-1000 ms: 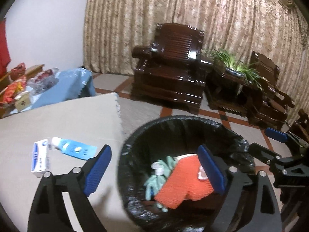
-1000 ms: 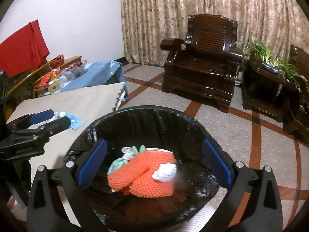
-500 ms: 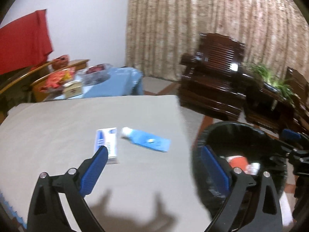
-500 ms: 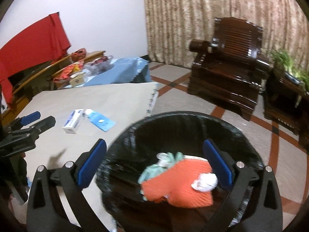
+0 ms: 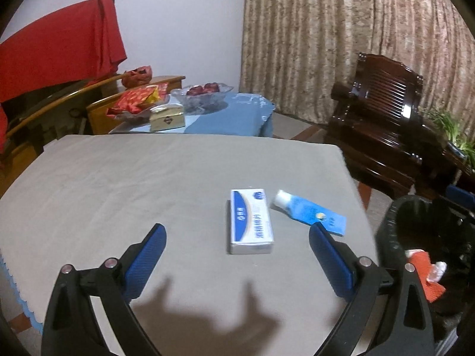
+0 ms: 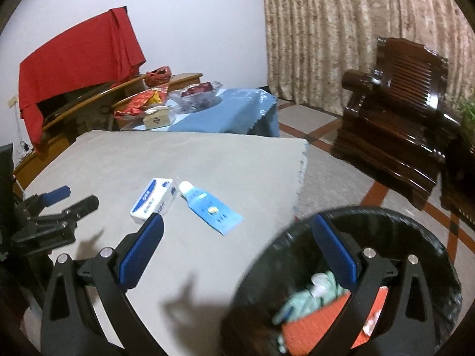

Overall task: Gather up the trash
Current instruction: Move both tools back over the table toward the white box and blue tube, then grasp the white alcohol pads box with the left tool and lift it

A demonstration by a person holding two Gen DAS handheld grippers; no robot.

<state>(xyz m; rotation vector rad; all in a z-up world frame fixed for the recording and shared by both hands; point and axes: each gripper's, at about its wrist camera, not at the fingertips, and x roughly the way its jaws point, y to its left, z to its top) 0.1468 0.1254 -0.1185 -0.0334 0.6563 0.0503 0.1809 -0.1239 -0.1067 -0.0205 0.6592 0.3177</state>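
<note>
White and blue box [image 5: 251, 221] lies flat on the grey bench [image 5: 118, 184], right-of-centre; blue tube [image 5: 308, 212] with white cap lies just beside it on the right, cap end near the box's far corner, tail end pointing toward the bench's right edge, whether they touch cannot tell. Both untouched. Left gripper [image 5: 236, 247] hovers over the bench just short of the box, jaws spread wide, empty, shadow falling on the cloth below. Bin [image 6: 415, 225] with black liner sits off the bench's right edge; inside it an orange knitted piece [image 6: 320, 320], pale green item [image 6: 308, 296], small white scrap. Right gripper [image 6: 237, 237] over the bin's near-left rim, jaws spread, holding nothing. Beyond: blue-covered table [image 5: 231, 115] with snacks and a bowl, red cloth [image 5: 59, 56], dark wooden armchair [image 5: 383, 112], beige curtain [image 5: 341, 35]
</note>
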